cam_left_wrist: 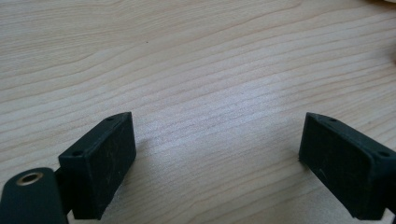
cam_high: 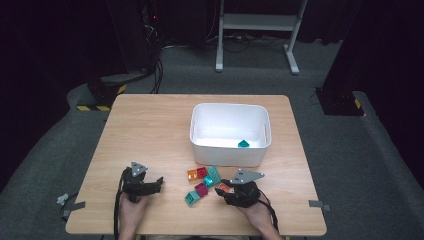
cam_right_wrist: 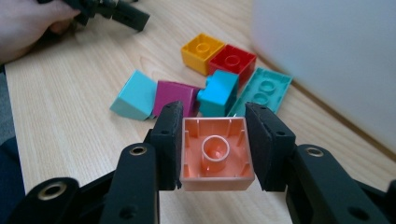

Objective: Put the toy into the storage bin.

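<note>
No brand, label or readable writing on any brick, on the bin or on either tool.

Right hand-held gripper (cam_right_wrist: 214, 148) clamped on an orange building brick (cam_right_wrist: 215, 154), 1 black pad pressed flat against each of 2 opposite sides, jaws about half apart. Brick carried clear of the counter (cam_high: 150, 125), hollow underside with its round centre tube turned toward the gripper's own camera, square in outline with no clear long axis. In the high view, right hand-held gripper (cam_high: 226, 189) at the near right of the counter, hand (cam_high: 257, 212) entering from the bottom edge, jaws aimed left and away toward the loose bricks.

Left hand-held gripper (cam_left_wrist: 217, 154) wide open, nothing between the pads, bare wood grain just below them. In the high view, left hand-held gripper (cam_high: 159, 183) low over the near left of the counter, jaws pointing right.

Just beyond the held brick, loose on the counter: yellow brick (cam_right_wrist: 202, 51) and red brick (cam_right_wrist: 232, 59) side by side, studs up; flat teal 2-stud plate (cam_right_wrist: 262, 89) next to the bin; blue brick (cam_right_wrist: 218, 92); magenta brick (cam_right_wrist: 175, 95); light teal sloped brick (cam_right_wrist: 135, 95), tipped on its side. White plastic bin (cam_high: 200, 145) behind them, with 1 small teal brick (cam_high: 243, 143) inside near its front right.
</note>
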A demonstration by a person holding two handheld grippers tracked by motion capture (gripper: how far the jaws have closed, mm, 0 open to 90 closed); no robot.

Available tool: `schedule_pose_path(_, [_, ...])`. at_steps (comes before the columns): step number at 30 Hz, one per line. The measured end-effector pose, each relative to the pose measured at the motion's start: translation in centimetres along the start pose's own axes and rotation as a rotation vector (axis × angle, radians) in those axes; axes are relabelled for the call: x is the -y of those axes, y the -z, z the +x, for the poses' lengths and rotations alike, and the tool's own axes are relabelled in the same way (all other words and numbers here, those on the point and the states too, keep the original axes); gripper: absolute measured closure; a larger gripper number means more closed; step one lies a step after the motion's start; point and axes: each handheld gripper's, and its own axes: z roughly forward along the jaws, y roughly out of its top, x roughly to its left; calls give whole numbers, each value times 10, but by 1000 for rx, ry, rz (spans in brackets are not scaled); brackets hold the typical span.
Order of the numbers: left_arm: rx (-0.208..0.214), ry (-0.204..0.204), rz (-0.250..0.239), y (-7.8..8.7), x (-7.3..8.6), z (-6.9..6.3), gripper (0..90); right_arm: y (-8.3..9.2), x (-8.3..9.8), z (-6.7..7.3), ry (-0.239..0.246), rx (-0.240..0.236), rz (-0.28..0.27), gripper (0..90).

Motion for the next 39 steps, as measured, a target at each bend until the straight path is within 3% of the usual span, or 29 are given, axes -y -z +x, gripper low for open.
schedule_pose_path(18, [1, -1, 0, 0, 0, 0, 110, 22, -18, -16, -48, 27, -61, 591])
schedule_pose_path(27, [1, -1, 0, 0, 0, 0, 110, 32, -31, -20, -26, 39, -79, 590])
schedule_pose_path(39, [2, -2, 0, 0, 0, 0, 111, 39, -38, -26, -47, 32, -93, 590])
